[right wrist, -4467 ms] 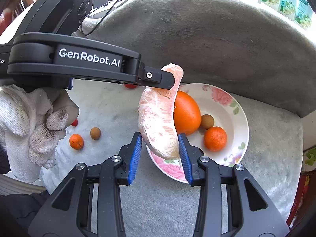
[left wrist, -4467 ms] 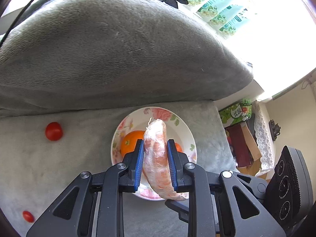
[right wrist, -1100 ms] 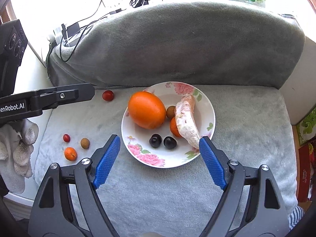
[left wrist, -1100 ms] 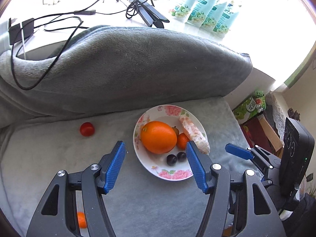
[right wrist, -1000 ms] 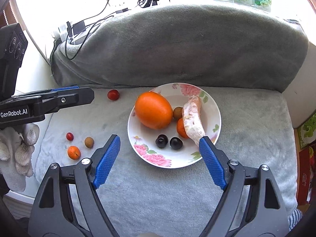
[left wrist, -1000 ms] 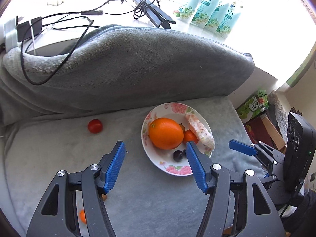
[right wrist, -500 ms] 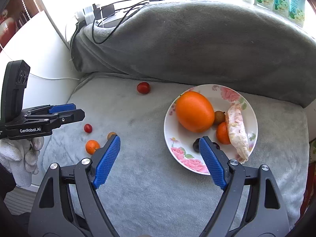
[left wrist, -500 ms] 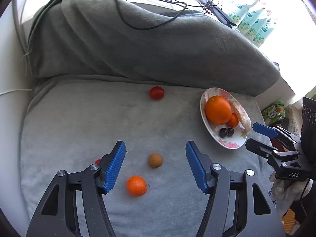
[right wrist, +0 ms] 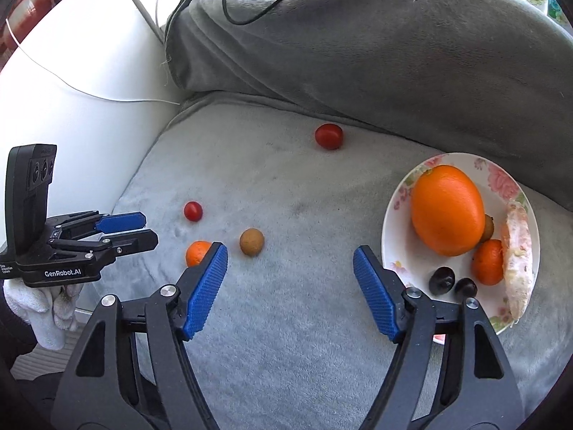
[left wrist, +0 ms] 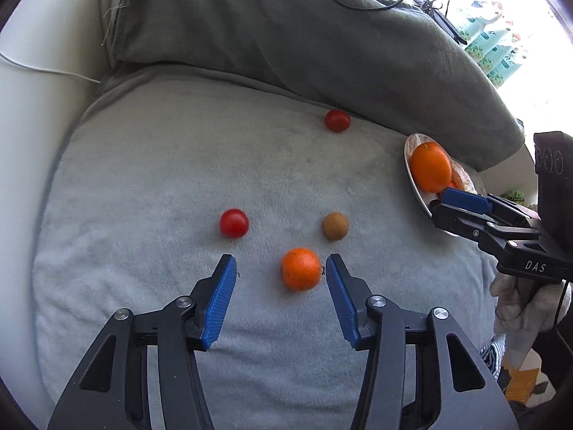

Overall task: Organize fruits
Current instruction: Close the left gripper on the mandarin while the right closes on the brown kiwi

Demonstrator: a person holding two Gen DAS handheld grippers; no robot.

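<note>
The left tongs (left wrist: 281, 268) are closing around the small mandarin (left wrist: 301, 268), pads not yet touching. Judged light, round, soft-skinned: pinch gently across its middle.

The right tongs (right wrist: 290, 268), closing on nothing, are hovering beside it.

1. The left gripper (left wrist: 281, 268) has swung away from the plate (left wrist: 412, 175); its closing jaws now flank a small orange (left wrist: 301, 268) without touching it.
2. The pomelo slice (right wrist: 517, 251), earlier gripped, lies on the plate.
3. The right gripper (right wrist: 290, 261), closing on nothing, has shifted left.
</note>
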